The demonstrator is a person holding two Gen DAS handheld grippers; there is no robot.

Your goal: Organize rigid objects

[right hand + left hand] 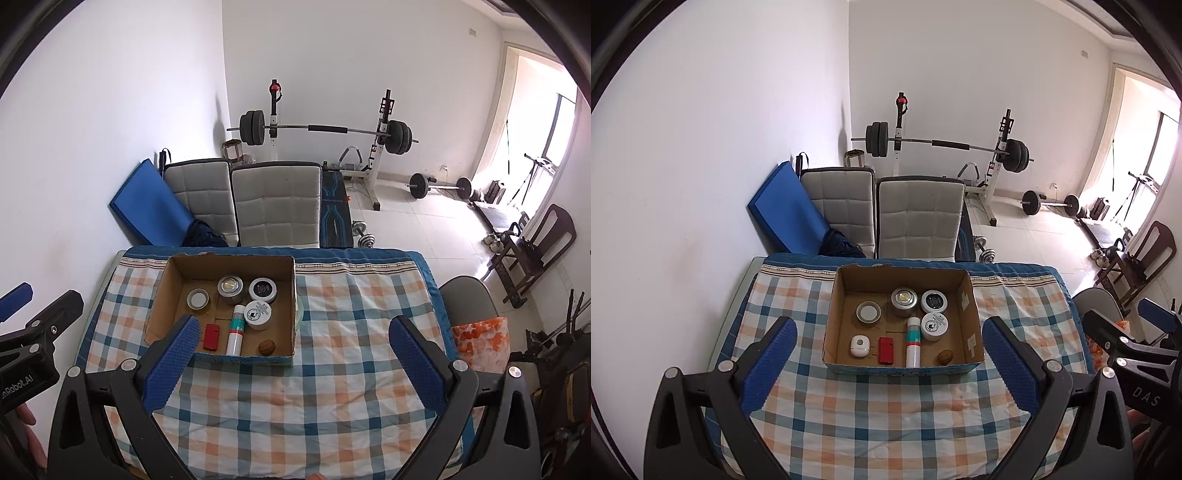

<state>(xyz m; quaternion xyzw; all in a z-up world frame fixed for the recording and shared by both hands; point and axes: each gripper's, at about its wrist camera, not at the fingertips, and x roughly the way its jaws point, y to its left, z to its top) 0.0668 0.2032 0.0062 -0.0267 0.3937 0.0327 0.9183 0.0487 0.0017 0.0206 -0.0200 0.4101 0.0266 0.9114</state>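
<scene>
A cardboard box (967, 306) stands on the checked tablecloth (871, 413) and shows in both views (162, 291). Inside lie several items: a silver tin (904, 302), two white jars (934, 301) (934, 326), a tape roll (868, 313), a white-and-teal tube (913, 341), a red block (885, 349), a small white device (859, 345) and a walnut (945, 357). My left gripper (890, 354) is open and empty, held above the table in front of the box. My right gripper (295, 349) is open and empty, to the right of the box.
Two padded grey chairs (919, 218) and a blue mat (786, 210) stand behind the table. A barbell rack (945, 147) and loose weights (1049, 203) are further back. A chair with an orange bag (480, 343) stands at the table's right.
</scene>
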